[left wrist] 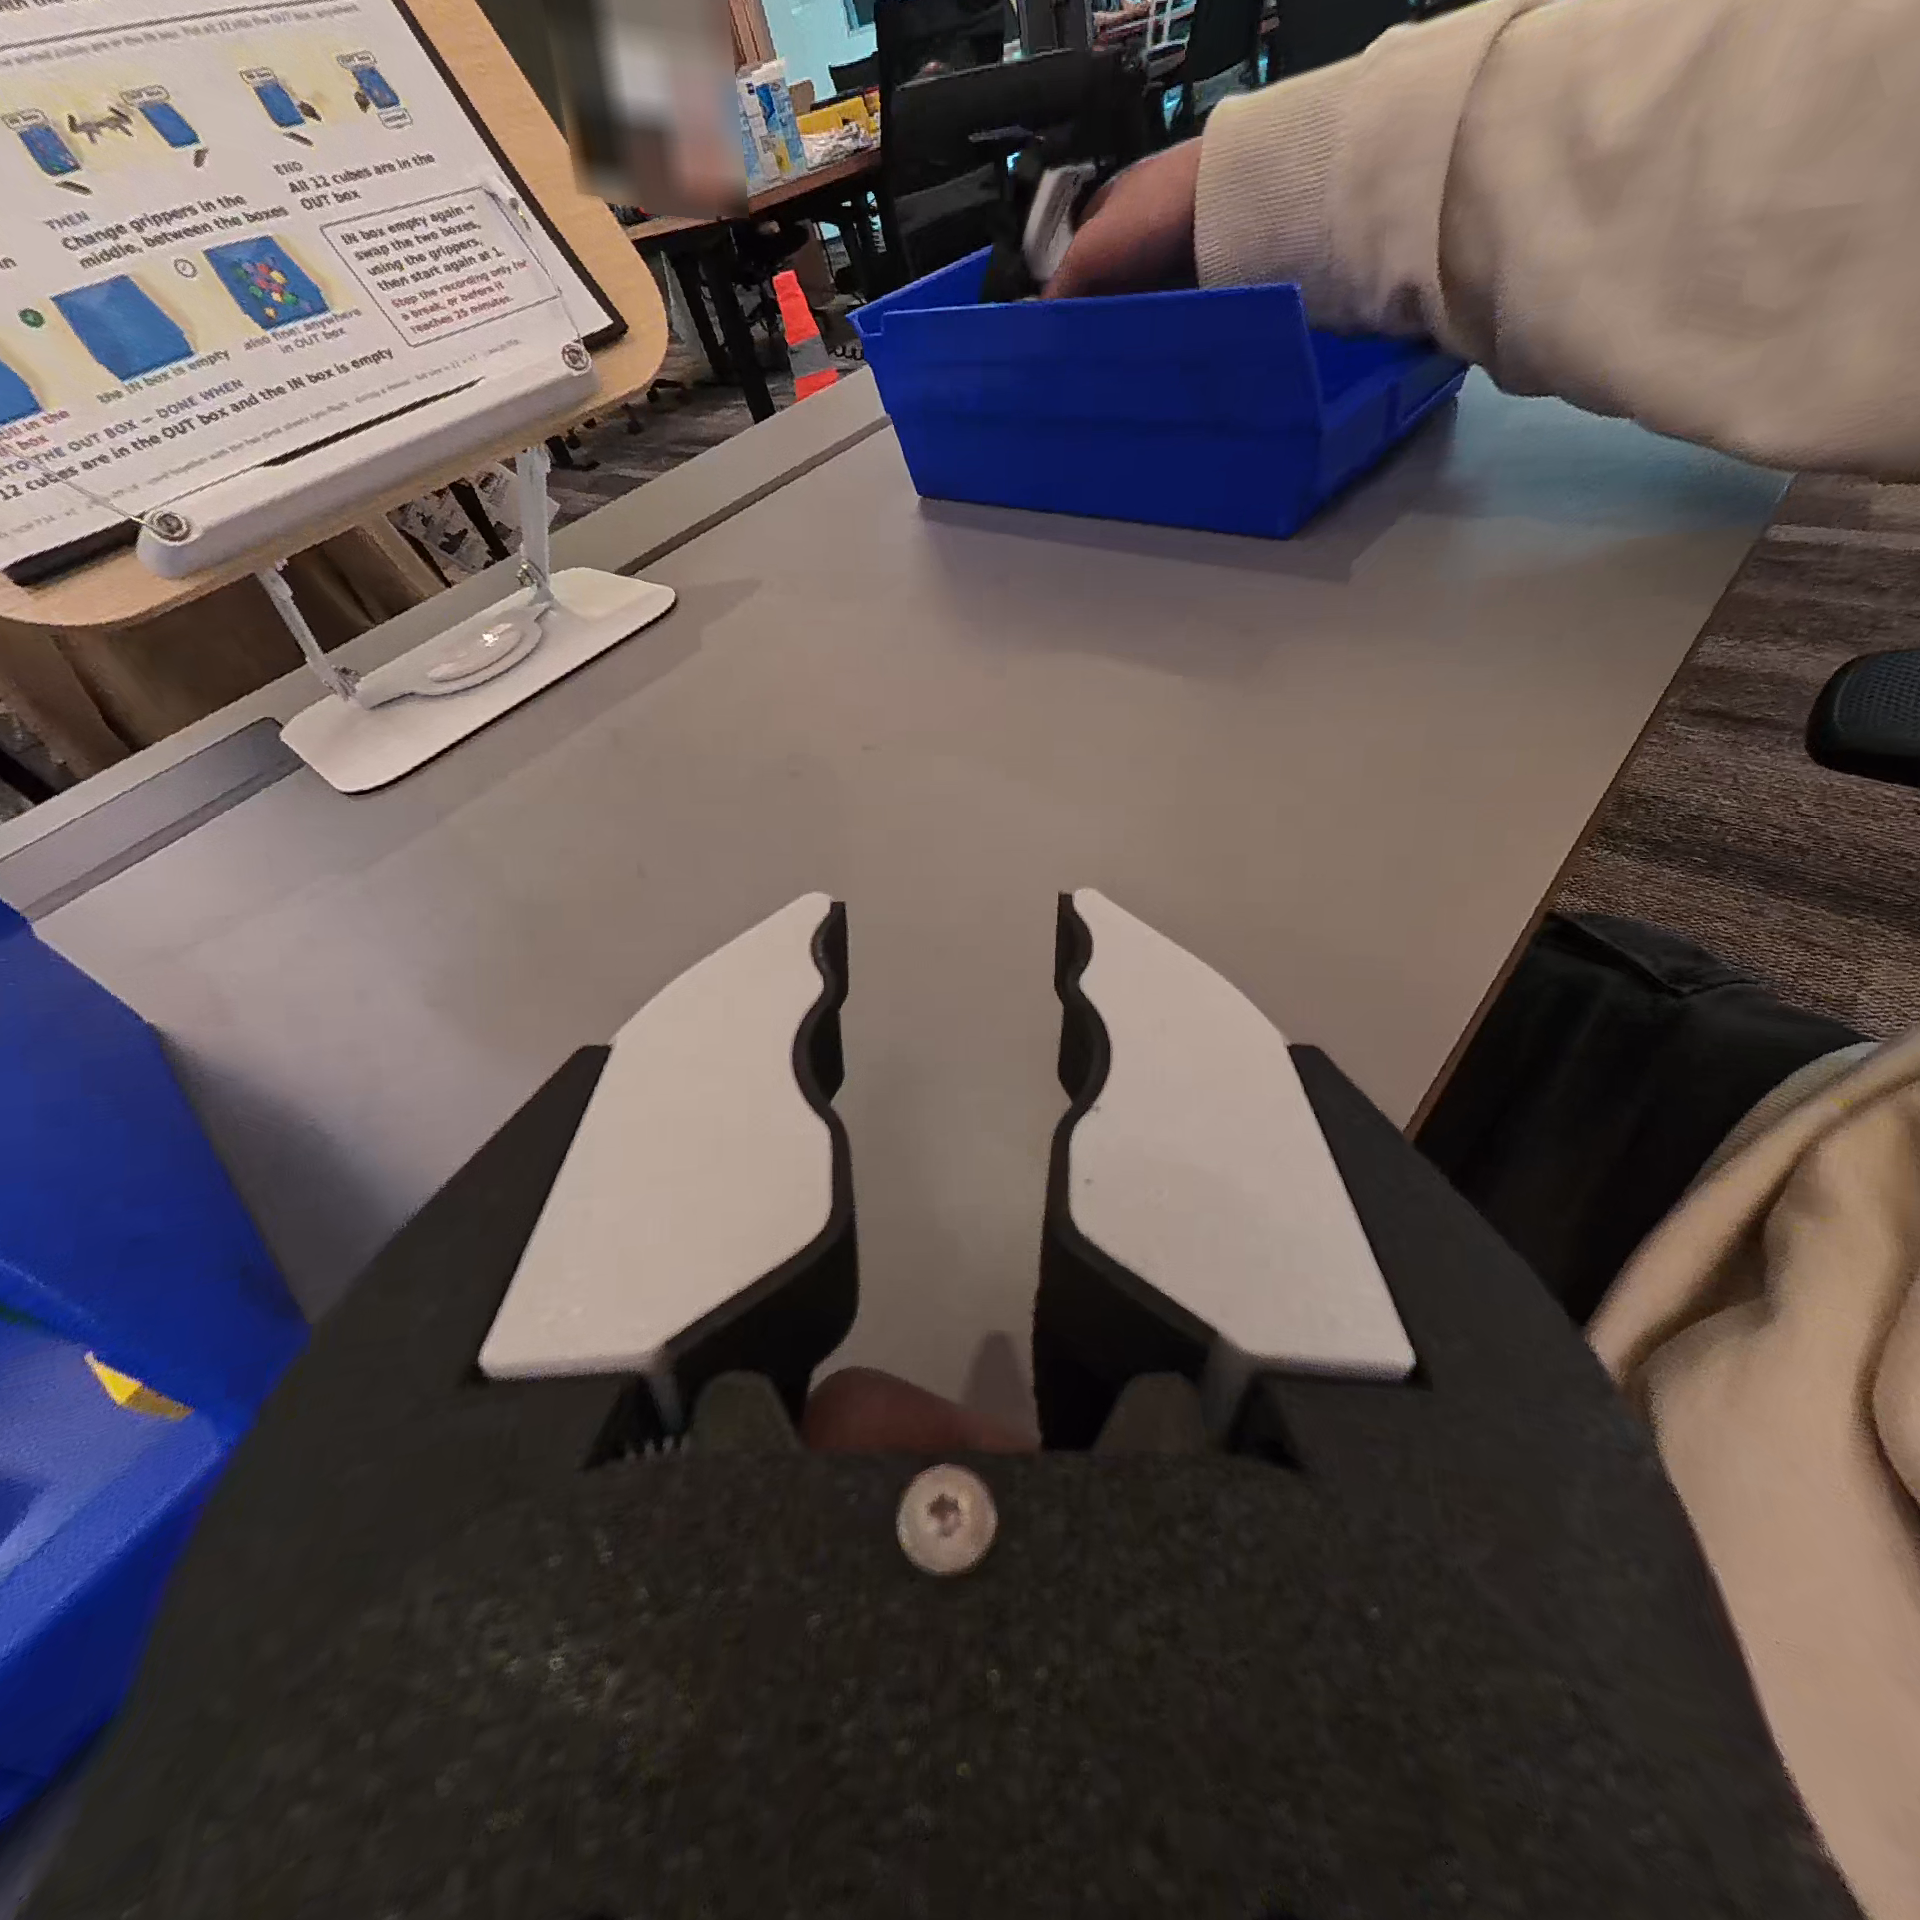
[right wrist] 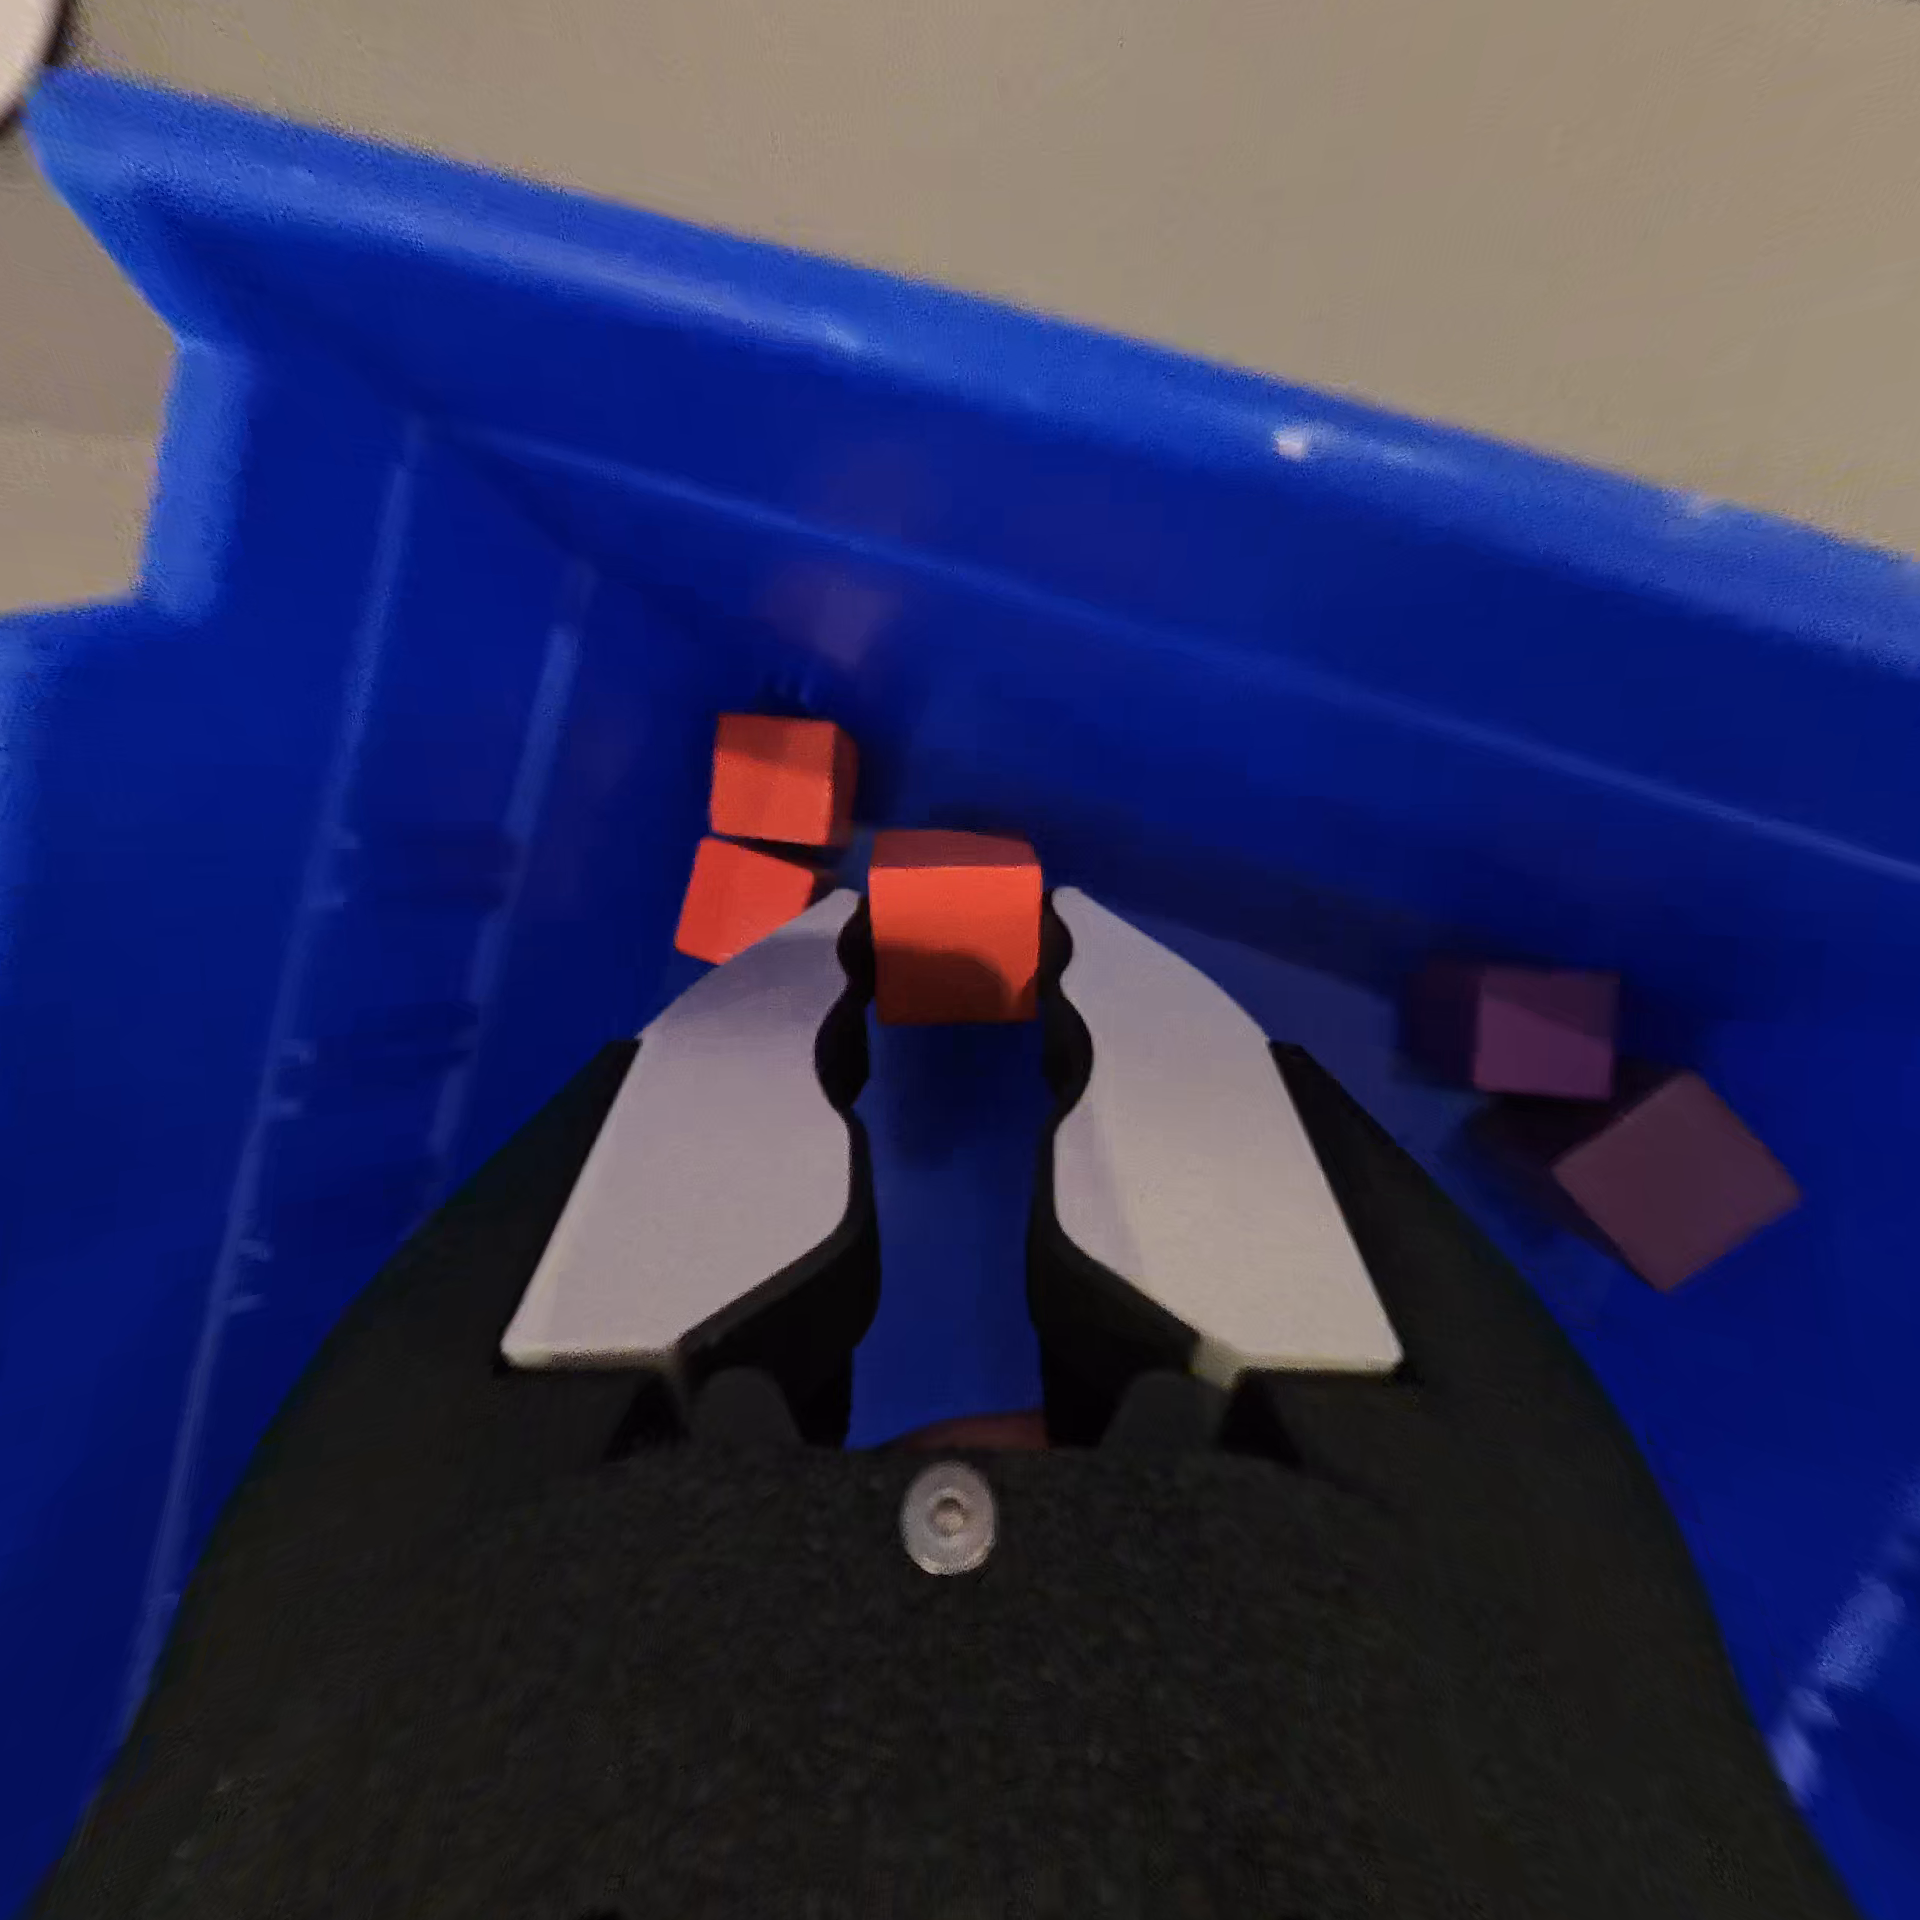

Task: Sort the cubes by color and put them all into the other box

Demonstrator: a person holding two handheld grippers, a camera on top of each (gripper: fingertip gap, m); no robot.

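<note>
My right gripper (right wrist: 954,920) is inside a blue box (right wrist: 1039,582), shut on a red cube (right wrist: 954,966) held at its fingertips. Two more red cubes (right wrist: 774,779) (right wrist: 740,899) lie just left of it against the box wall. Two purple cubes (right wrist: 1543,1034) (right wrist: 1673,1179) lie to the right on the box floor. My left gripper (left wrist: 951,914) is open and empty over the grey table (left wrist: 1039,748). In the left wrist view the same far blue box (left wrist: 1122,436) has the right hand (left wrist: 1132,223) reaching into it. A second blue box (left wrist: 94,1195) at the left edge shows a yellow cube (left wrist: 135,1387).
A white stand with an instruction sheet (left wrist: 270,260) sits at the table's back left. The table's right edge (left wrist: 1621,769) drops to carpet, with a black chair arm (left wrist: 1870,717) beyond. A cream sleeve (left wrist: 1610,208) crosses the upper right. One gripper's finger ends stand about 50 cm off the other's.
</note>
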